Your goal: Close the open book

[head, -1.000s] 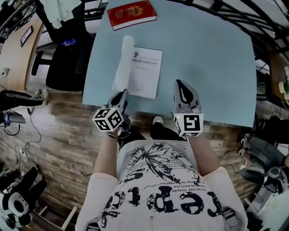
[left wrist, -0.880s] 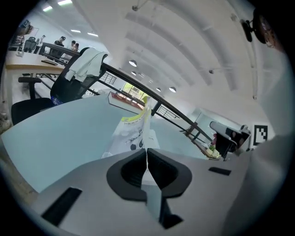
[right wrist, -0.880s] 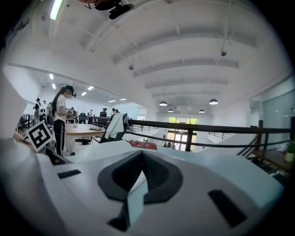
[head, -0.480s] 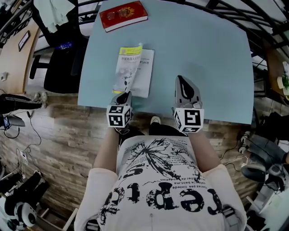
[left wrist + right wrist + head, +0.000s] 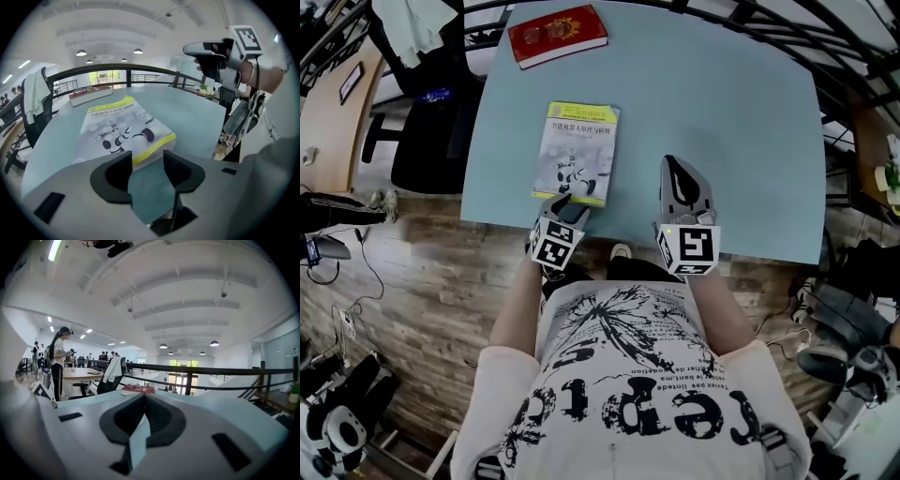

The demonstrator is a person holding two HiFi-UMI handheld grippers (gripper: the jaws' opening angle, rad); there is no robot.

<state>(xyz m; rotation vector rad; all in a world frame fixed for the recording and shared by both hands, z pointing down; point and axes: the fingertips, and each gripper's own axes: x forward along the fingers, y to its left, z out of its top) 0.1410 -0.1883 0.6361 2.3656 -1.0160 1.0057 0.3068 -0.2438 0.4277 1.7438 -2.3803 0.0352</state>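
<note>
the book (image 5: 577,154) is lying closed at the near left of the table (image 5: 722,122). the left gripper (image 5: 570,208) is opening at its near edge, gripping nothing; the right gripper (image 5: 675,171) is sitting pinched together, empty. the left one should be backing straight off so the cover, seemingly flat, is staying down.

The closed book (image 5: 577,154) lies on the surface (image 5: 731,122), toward its near left edge. A second book (image 5: 558,34) lies at the far left corner, well apart. A chair (image 5: 431,150) stands left of the surface.
</note>
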